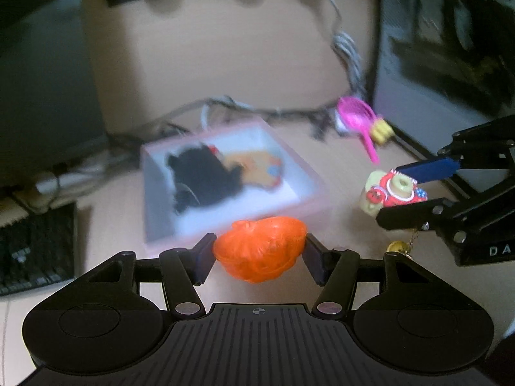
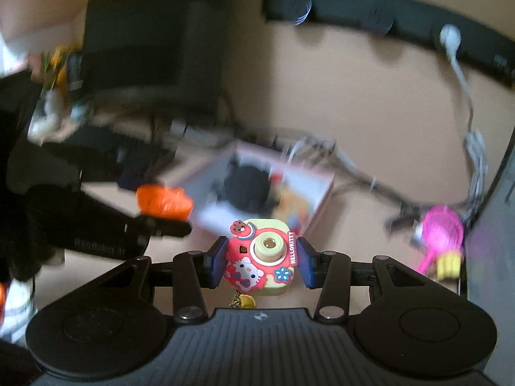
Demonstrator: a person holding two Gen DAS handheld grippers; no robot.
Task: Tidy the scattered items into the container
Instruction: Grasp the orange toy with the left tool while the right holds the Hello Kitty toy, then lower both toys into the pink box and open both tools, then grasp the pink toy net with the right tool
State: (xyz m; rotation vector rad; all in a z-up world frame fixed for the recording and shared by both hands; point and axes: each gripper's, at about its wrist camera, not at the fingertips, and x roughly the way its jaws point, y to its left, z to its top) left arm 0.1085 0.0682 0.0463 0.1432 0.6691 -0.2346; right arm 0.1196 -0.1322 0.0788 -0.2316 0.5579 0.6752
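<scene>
Desk [image 1: 257, 45]: left fingers [image 1: 206, 257] clamp orange toy [image 1: 259, 252].

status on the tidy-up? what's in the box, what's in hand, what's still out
Done: the pink-rimmed box already holds a black plush and an orange-yellow item, too blurred to name. In hand: left claw grips the orange toy; right claw grips the Hello Kitty toy camera. Left: the pink scoop and a small yellow piece beside it lie outside the box.
</scene>
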